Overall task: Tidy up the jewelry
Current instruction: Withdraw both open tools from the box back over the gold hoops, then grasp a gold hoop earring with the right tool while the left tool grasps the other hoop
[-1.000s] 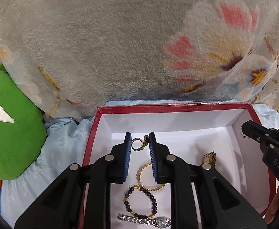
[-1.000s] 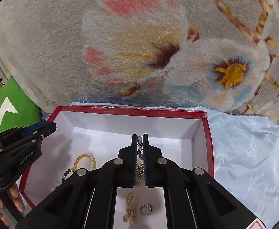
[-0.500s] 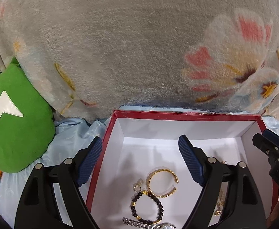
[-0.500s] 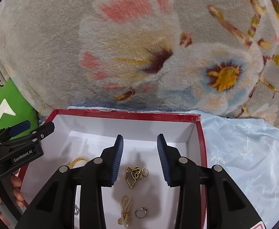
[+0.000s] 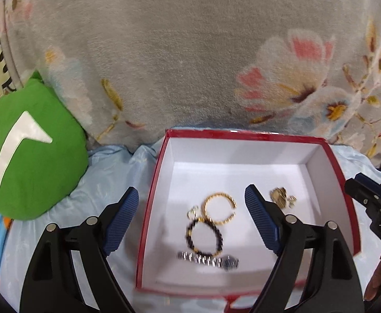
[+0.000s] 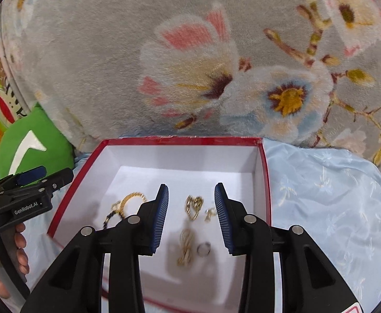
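Both grippers, left point(image 5: 191, 217) and right point(image 6: 191, 215), released and empty above red-rimmed white cardboard box point(image 5: 242, 137) containing gold open bangle point(image 5: 219, 208).

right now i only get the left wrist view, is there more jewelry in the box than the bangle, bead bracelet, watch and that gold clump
Observer: Yes. The right wrist view shows a silver ring lying on the floor of the red box, toward the near side.
Operator: anything by it
Observer: A pale gold beaded strand lies just left of the ring, running front to back.
Operator: is the right tool holding something
Observer: No. The right tool is open with nothing between its pads; the jewelry seen through the gap lies on the box floor.
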